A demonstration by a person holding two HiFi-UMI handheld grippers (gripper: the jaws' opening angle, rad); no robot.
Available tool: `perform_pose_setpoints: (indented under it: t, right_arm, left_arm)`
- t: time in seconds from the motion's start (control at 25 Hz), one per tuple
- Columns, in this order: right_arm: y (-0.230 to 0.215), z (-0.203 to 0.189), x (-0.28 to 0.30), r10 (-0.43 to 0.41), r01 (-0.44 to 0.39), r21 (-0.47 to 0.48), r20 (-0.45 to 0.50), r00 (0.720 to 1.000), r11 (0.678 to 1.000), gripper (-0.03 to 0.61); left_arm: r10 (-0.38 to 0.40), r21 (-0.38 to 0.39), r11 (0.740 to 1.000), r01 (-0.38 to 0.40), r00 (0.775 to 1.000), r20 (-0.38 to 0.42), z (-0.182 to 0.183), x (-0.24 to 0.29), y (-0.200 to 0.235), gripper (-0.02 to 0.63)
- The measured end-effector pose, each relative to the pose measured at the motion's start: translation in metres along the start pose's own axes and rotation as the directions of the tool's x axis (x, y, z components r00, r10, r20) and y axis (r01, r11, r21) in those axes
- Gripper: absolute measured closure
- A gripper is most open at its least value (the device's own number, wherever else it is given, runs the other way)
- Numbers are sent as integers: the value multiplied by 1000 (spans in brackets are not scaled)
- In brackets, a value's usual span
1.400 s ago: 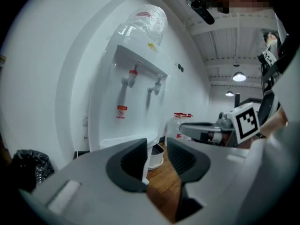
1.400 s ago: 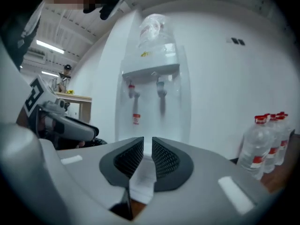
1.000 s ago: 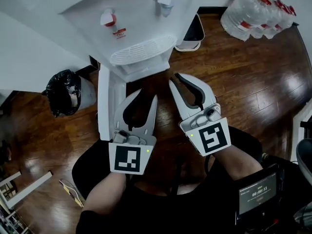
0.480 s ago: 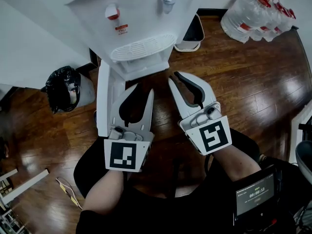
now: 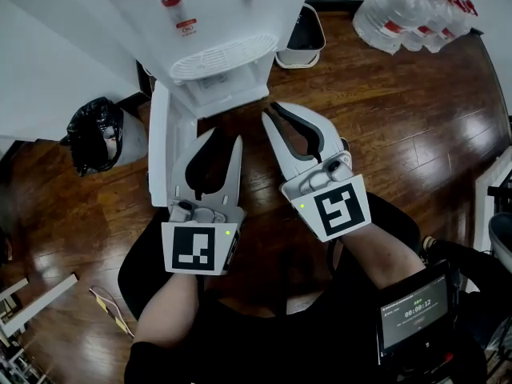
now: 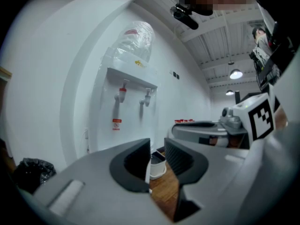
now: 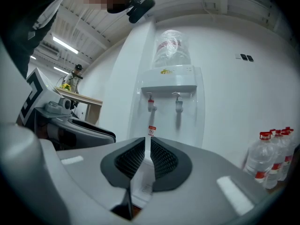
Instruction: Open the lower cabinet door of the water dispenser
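door: the lower cabinet door [image 5: 164, 146] is already swung open, off the left side of the water dispenser [image 5: 216, 22].
door axis: from the head view we read it as a long white panel with its long side running far to near. The far end is at the dispenser body and the free end points near, toward us.
door vs grippers: it lies left of both grippers, with its near end just beside the base of the left one.
left gripper: the left gripper [image 5: 224, 136] has its jaws apart with nothing gripped. Through the gap we see the floor [image 5: 384, 134] and a white bin [image 5: 302, 42]. Its left finger overlaps the door panel from above; we cannot tell if they touch.
right gripper: the right gripper [image 5: 270, 112] is closed down to a thin slit. Its jaws have just eased further together and hold nothing. The tips point far, near the dispenser's lower front.
spacing: the grippers are side by side and apart, both aimed far at the dispenser.
surroundings: a black bin bag [image 5: 96, 134] sits at the left and water bottles [image 5: 408, 10] at the far right.
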State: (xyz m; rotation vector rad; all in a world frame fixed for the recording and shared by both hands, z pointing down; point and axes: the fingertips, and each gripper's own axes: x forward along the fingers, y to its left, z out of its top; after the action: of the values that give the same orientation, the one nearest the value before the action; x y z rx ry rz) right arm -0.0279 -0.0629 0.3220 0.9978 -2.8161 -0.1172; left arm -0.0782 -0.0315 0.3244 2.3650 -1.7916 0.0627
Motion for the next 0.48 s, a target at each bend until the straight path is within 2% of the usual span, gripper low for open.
perform_pose_setpoints:
  t: [0.08,0.16,0.2,0.32,0.48]
  right_arm:
    - [1,-13,4,8,-9,-11,-82,997,1000,538]
    - [2,-3,21,25,-25,5,-28,999,1000,538]
    - [4,5,25,25,-26,17,13,1000,1000,538]
    - [0,14,21,-4,3,26,56,998,1000,540]
    - [-6,16,19,-22,20,26,67,997,999,543]
  left_arm:
    - [18,21,1000,-18,1000,8,7,0,8,497]
    - [55,69,996,-59,997,53,26,3,20,499]
    - [64,78,995,-68,997,51,29,3,22,497]
    - [33,46,998,-34,999,12,22,6,13,499]
    - [19,43,999,-19,1000,6,15,8,8,499]
